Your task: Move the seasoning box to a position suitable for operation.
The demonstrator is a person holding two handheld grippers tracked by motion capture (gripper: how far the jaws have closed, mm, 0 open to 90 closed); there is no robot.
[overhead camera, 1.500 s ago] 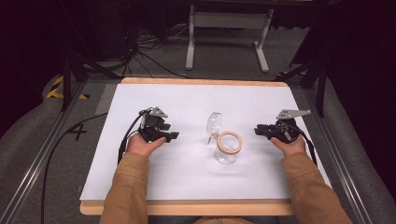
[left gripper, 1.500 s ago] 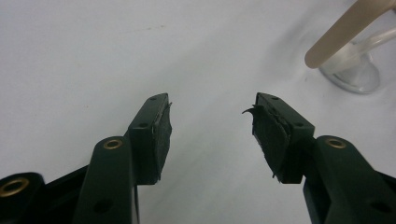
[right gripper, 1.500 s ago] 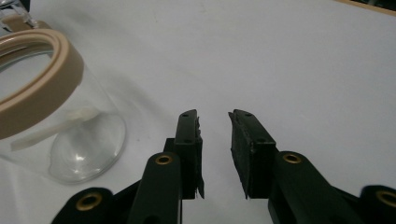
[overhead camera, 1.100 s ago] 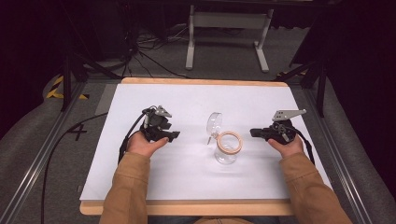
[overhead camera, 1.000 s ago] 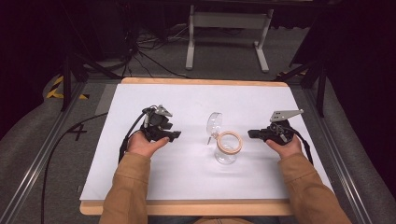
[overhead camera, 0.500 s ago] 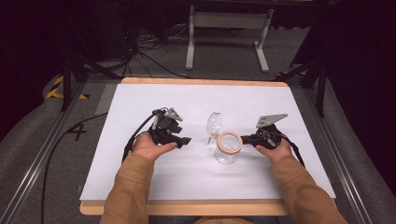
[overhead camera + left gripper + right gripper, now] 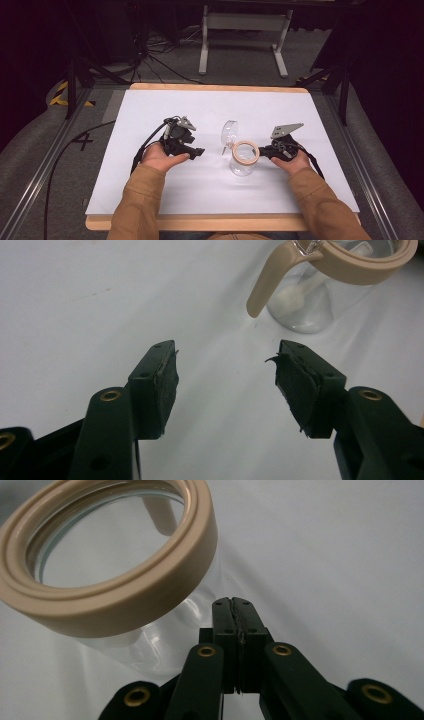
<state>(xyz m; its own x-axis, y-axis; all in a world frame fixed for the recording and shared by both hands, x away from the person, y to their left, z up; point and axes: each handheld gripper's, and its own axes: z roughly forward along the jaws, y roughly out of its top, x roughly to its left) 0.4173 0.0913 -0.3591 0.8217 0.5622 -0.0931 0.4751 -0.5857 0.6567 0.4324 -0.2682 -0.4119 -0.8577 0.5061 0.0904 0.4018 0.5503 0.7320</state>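
Because the glass jar in the middle of the counter is smooth and breakable, grip its tan rim; left tongs gape wide, right tongs are pressed together, empty

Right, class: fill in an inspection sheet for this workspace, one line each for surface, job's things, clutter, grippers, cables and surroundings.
Surface: white table top with a wooden edge.
Job's things: clear glass jar with a beige rim, upright at the centre; its clear hinged lid stands open.
Clutter: nothing seen.
Grippers: left gripper open, apart from the jar; right gripper shut on nothing, close beside the jar's wall.
Cables: a black cable trails from the left gripper; more lie on the floor behind.
Surroundings: grey floor, metal stand, dark backdrop.
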